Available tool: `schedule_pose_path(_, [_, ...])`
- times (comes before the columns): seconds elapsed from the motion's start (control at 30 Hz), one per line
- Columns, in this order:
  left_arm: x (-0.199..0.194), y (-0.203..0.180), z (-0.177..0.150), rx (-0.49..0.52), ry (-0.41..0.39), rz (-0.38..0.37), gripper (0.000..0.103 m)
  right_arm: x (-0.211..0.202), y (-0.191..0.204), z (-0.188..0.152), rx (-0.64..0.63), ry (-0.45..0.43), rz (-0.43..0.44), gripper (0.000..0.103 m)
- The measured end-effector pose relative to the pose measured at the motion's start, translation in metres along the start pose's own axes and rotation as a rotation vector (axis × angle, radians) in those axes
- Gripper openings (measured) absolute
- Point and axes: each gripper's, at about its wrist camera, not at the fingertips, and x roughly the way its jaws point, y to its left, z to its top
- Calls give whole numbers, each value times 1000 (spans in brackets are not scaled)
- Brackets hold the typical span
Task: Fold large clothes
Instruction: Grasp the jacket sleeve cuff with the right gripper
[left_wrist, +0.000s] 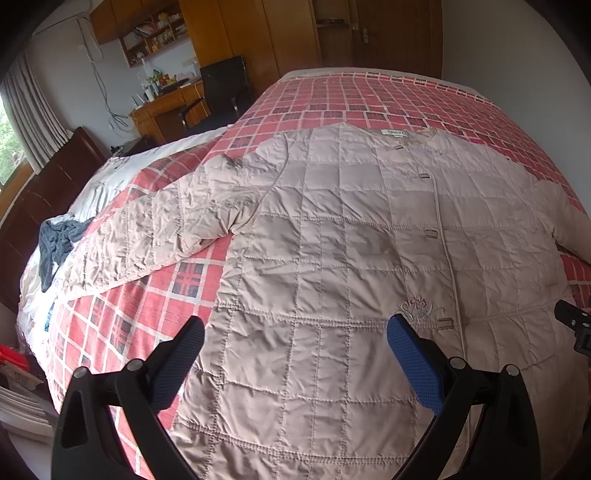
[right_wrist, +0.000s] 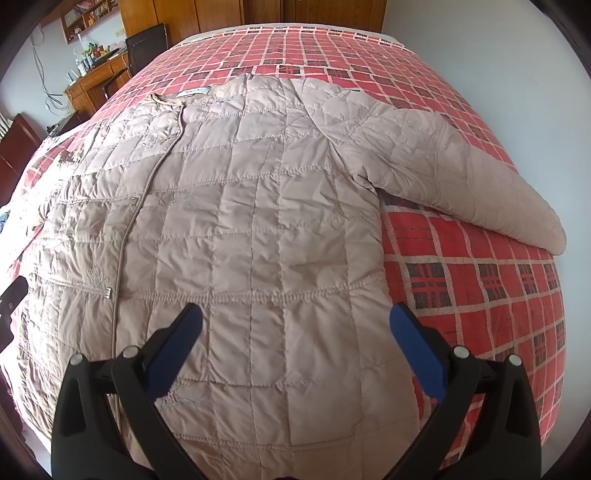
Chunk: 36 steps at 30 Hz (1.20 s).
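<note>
Jacket (left_wrist: 332, 229), beige quilted, lies front-up and spread flat on the red plaid bedspread (left_wrist: 369, 96), collar away from you, hem toward you. Placket looks closed. Its sleeves angle out to either side: one sleeve (left_wrist: 155, 229) on your left, the other sleeve (right_wrist: 454, 173) on your right, both resting on the bedspread.

Your left gripper (left_wrist: 295, 332) hovers over the lower left panel, jaws wide apart, nothing held. Your right gripper (right_wrist: 295, 321) is over the lower right panel near the side edge, jaws also wide apart and empty. No fold made yet, judging by the layout.

Risks from here: fabric looks slick and puffy, so a shallow pinch could slip out mid-lift. Grab only the top layer and the front peels off the back. Uneven pull between your two hands could skew the fold line or drag the whole garment across the bedspread. Sleeves left splayed may bunch under the fold.

A grey cloth (left_wrist: 59, 240) sits far left on the bed, well apart.
</note>
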Motion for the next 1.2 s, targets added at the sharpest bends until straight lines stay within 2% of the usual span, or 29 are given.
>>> schedule_pose_path(0.33, [-3,-3,3,5,-11,-3,99,-1,-2,3,4,-3,1,100])
schedule_pose_path(0.5, [3,-15,11,4,-35,-95,99,4,-28,10,47,-6,5,100])
schedule_pose_path(0.57, [7,-21,20,-9,-40,-150,99,6,-57,16,124,7,21,100])
schedule_pose_path(0.7, [11,-41,42,-24,-64,-201,99,26,-149,32,374,80,81,100])
schedule_pose_path(0.87, [11,-71,61,23,-97,-225,99,53,-253,42,588,113,14,100])
schedule_pose_path(0.97, [11,-83,65,53,-104,-227,99,66,-297,44,688,121,8,100])
schedule_pose_path(1.07, [13,-89,67,65,-98,-229,99,80,-323,44,745,142,-5,99])
schedule_pose_path(1.13, [14,-91,66,67,-90,-231,99,86,-334,45,791,140,26,98])
schedule_pose_path(1.2, [16,-92,67,69,-86,-228,99,87,-341,49,809,122,12,94])
